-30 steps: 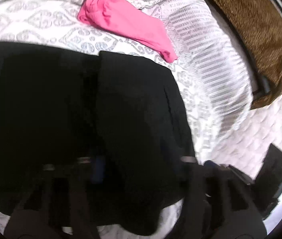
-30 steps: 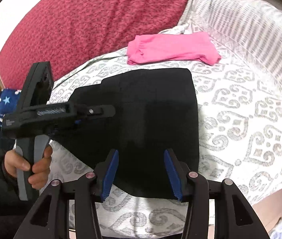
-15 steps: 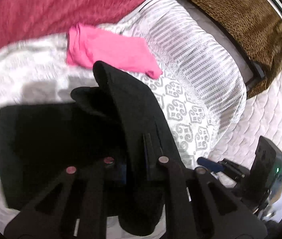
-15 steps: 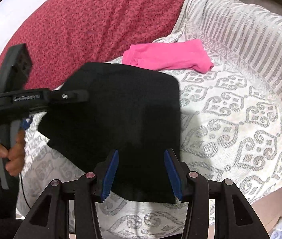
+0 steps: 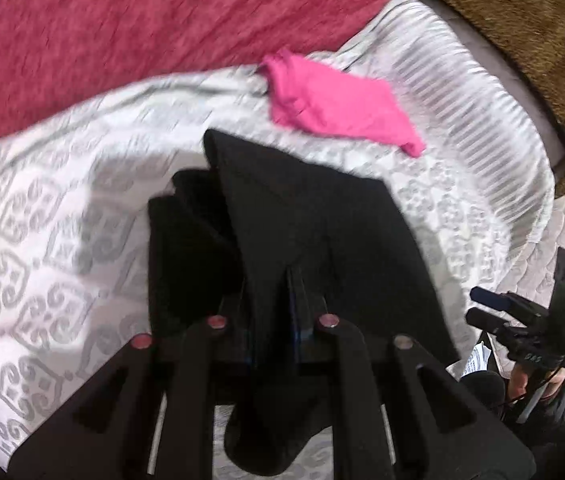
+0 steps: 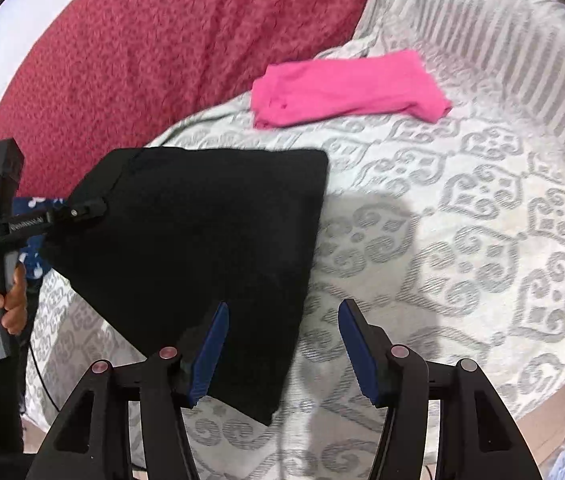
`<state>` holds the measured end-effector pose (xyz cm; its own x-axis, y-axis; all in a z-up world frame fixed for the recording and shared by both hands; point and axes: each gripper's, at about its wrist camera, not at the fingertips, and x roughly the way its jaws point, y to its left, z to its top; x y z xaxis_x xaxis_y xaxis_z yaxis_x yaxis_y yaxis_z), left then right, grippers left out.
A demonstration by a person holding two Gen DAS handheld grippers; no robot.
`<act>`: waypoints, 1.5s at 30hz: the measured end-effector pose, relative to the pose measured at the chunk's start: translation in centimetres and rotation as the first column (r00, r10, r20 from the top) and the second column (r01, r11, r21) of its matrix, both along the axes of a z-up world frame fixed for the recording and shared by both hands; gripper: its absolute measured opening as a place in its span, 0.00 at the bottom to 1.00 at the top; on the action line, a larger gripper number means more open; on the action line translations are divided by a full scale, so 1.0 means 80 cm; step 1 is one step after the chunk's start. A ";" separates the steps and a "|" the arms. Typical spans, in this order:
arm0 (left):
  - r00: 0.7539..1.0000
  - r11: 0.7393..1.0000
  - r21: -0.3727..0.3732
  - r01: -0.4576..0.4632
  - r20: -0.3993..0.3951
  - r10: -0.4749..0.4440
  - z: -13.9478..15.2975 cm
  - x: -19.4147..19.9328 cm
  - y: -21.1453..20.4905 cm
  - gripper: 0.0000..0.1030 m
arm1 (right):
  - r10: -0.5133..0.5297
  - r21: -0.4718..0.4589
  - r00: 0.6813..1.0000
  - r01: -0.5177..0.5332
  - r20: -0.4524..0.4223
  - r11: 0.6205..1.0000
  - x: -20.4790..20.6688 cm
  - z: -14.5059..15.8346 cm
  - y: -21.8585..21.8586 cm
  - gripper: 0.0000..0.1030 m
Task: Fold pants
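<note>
The black pants [image 5: 306, 236] are folded into a thick bundle and hang lifted above the patterned bedspread [image 5: 42, 240]. My left gripper [image 5: 272, 316] is shut on their near edge, and cloth droops below its fingers. In the right wrist view the pants [image 6: 202, 248] hang as a dark sheet from the left gripper [image 6: 86, 212] at the left. My right gripper [image 6: 282, 344] is open and empty, its left blue pad against the pants' lower edge. It also shows in the left wrist view [image 5: 486, 308] at the right.
A folded pink garment [image 5: 334, 108] lies on the bedspread beyond the pants; it also shows in the right wrist view [image 6: 346, 88]. A red blanket [image 6: 154, 40] covers the far side. A brown furry cover [image 5: 522, 40] lies at the right. The bed edge runs near the right gripper.
My left gripper closed on the pants and lifted them off the bedspread, swinging them left. My right gripper stayed open as the pants slid leftward from between its fingers.
</note>
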<state>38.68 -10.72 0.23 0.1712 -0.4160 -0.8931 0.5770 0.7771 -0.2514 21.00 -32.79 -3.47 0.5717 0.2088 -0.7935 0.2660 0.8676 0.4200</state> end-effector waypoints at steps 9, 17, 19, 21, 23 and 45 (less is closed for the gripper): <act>0.997 0.996 0.042 -0.074 -0.033 0.076 -0.048 0.005 0.031 0.31 | 0.028 -0.008 0.999 -0.028 -0.024 1.000 0.012 -0.003 0.014 0.57; 0.995 0.992 0.084 -0.095 -0.026 0.097 -0.064 0.004 0.042 0.52 | 0.029 0.007 0.999 -0.029 -0.038 1.000 0.012 -0.008 0.013 0.57; 0.994 0.990 0.095 -0.106 -0.030 0.110 -0.069 0.005 0.046 0.59 | 0.031 0.008 0.999 -0.031 -0.039 1.000 0.012 -0.009 0.013 0.57; 0.992 0.988 0.101 -0.117 -0.036 0.121 -0.075 0.007 0.049 0.64 | 0.031 0.010 0.999 -0.030 -0.043 0.999 0.014 -0.010 0.013 0.57; 0.990 0.986 0.103 -0.129 -0.043 0.134 -0.080 0.009 0.053 0.69 | 0.029 0.014 0.999 -0.029 -0.045 0.999 0.014 -0.011 0.013 0.57; 0.983 0.981 0.086 -0.175 -0.040 0.179 -0.075 0.008 0.063 0.79 | 0.013 0.157 0.996 0.001 -0.092 0.988 0.033 -0.037 -0.001 0.58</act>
